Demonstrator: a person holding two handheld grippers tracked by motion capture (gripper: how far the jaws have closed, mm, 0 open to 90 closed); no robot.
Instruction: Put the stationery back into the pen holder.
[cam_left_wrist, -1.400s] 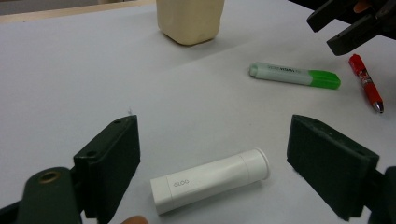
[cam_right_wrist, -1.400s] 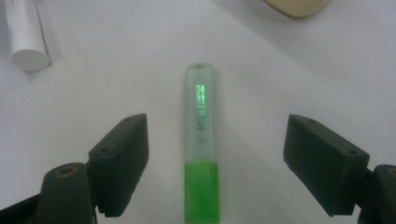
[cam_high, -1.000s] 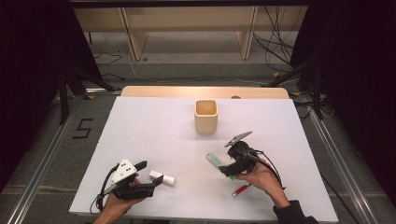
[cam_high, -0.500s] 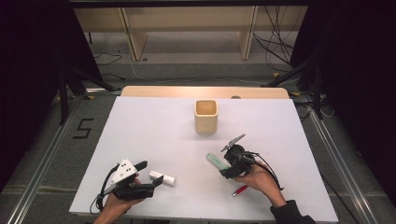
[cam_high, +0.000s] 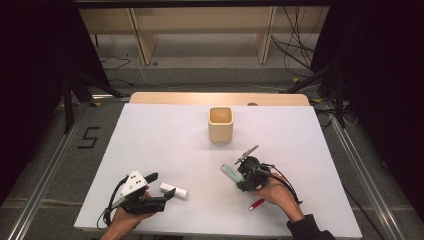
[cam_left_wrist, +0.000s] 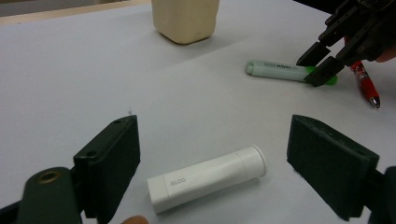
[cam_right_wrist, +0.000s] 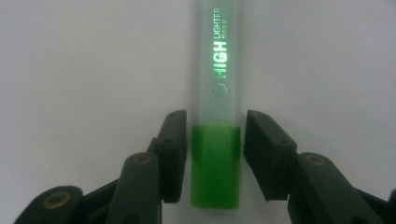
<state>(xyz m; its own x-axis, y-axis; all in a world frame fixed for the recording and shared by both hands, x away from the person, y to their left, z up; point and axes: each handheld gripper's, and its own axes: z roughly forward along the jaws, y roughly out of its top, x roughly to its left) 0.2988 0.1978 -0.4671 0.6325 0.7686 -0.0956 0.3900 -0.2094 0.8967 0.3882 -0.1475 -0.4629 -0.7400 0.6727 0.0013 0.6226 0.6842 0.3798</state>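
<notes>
A green highlighter (cam_high: 230, 173) (cam_left_wrist: 275, 71) (cam_right_wrist: 217, 93) lies flat on the white table. My right gripper (cam_high: 240, 180) (cam_left_wrist: 317, 64) (cam_right_wrist: 215, 122) is open, down at the table, with its jaws either side of the highlighter's green cap end and only slim gaps left. A white glue stick (cam_high: 174, 190) (cam_left_wrist: 208, 177) lies at the front left. My left gripper (cam_high: 162, 186) (cam_left_wrist: 215, 128) is wide open, held low, with the glue stick lying between and just ahead of its jaws, untouched.
A cream square cup (cam_high: 220, 125) (cam_left_wrist: 186, 18) stands upright at the table's middle back. A red pen (cam_high: 256, 204) (cam_left_wrist: 365, 84) lies by the right hand. The white table (cam_high: 150, 140) ends in a wooden strip at the far side.
My right gripper has come down and slightly left onto the highlighter's cap end. The left gripper and glue stick have stayed put.
</notes>
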